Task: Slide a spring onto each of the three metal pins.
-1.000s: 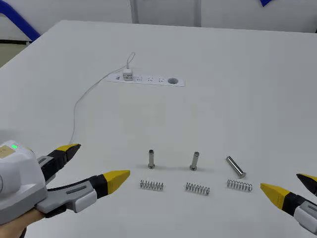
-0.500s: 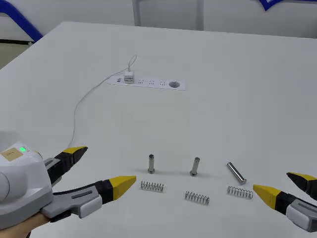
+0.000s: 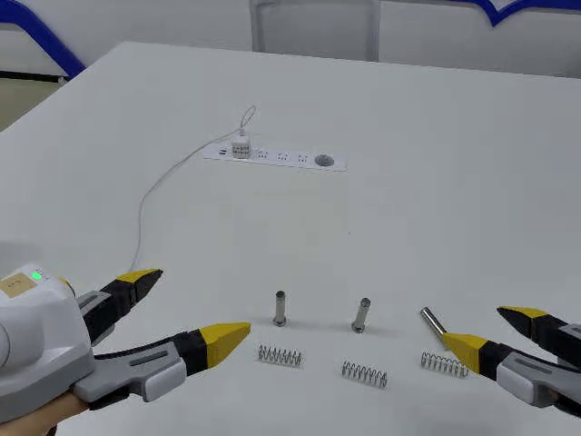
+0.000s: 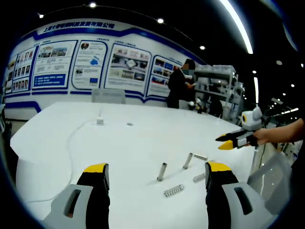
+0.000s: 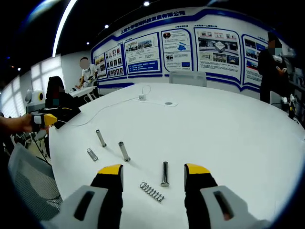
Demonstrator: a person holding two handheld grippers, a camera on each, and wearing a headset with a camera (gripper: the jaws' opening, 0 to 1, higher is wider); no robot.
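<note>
Two metal pins [image 3: 280, 307] [image 3: 360, 315] stand on the white table [image 3: 408, 200], the middle one leaning slightly. A third pin [image 3: 433, 322] lies flat at the right. A spring [image 3: 279, 355] [image 3: 364, 373] [image 3: 443, 363] lies in front of each pin. My left gripper [image 3: 186, 306] hovers open left of the first pin and spring. My right gripper [image 3: 488, 329] is open just right of the lying pin. In the right gripper view the lying pin [image 5: 164, 173] and its spring [image 5: 151, 191] sit between the open jaws of the right gripper [image 5: 153, 169]. The left gripper [image 4: 157, 167] holds nothing.
A white power strip [image 3: 272, 156] with a plugged charger and a cable [image 3: 145, 195] lies at mid-table, running toward the left edge. A chair [image 3: 313, 27] stands at the far side. People stand in the background of both gripper views.
My right gripper has moved left, closer to the lying pin and the right spring. The left gripper has barely moved. The head camera has tilted, shifting the scene.
</note>
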